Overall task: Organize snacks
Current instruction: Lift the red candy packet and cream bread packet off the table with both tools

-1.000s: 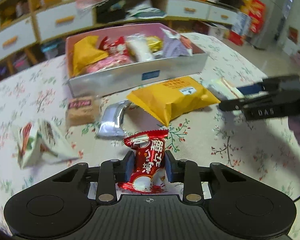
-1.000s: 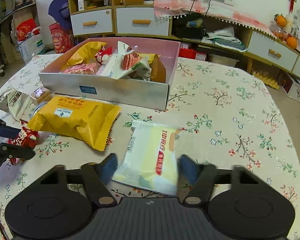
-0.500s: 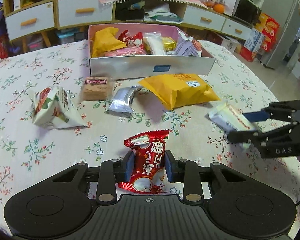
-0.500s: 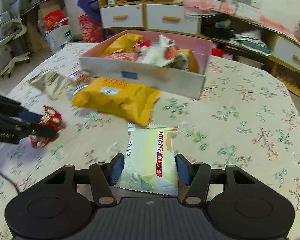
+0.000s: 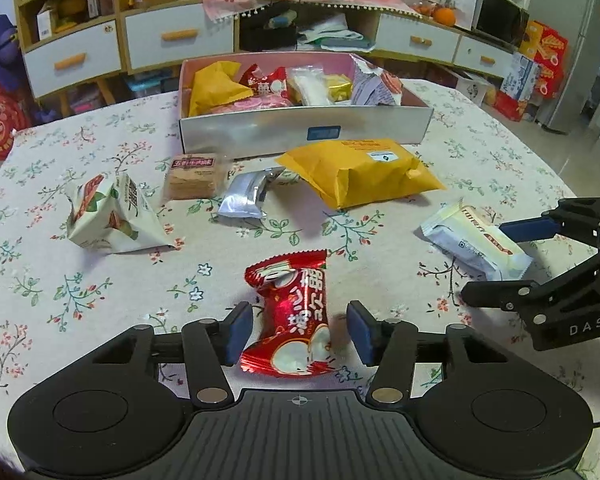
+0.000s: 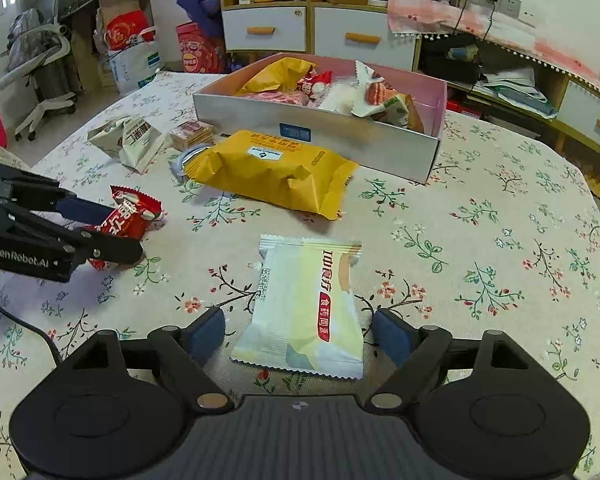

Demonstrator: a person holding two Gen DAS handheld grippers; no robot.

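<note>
Roughly halfway, by my judgement: the box (image 5: 300, 130) already holds several snacks, while six packets lie on the surface in front of it. Both grippers' fingers have just been opening, the left gripper (image 5: 298, 334) apart around the red candy packet (image 5: 290, 316), the right gripper (image 6: 300, 338) around the pale wafer packet (image 6: 306, 306). The box's deeper contents are probably hidden.

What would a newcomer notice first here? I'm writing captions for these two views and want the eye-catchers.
The silver box at the table's far side, heaped with snacks, and the big yellow bag lying just before it. Nearer, the left gripper stands open around a red candy pack, and the right gripper open around a pale wrapped snack; both have just been opening, both packs lie on the flowered cloth.
</note>
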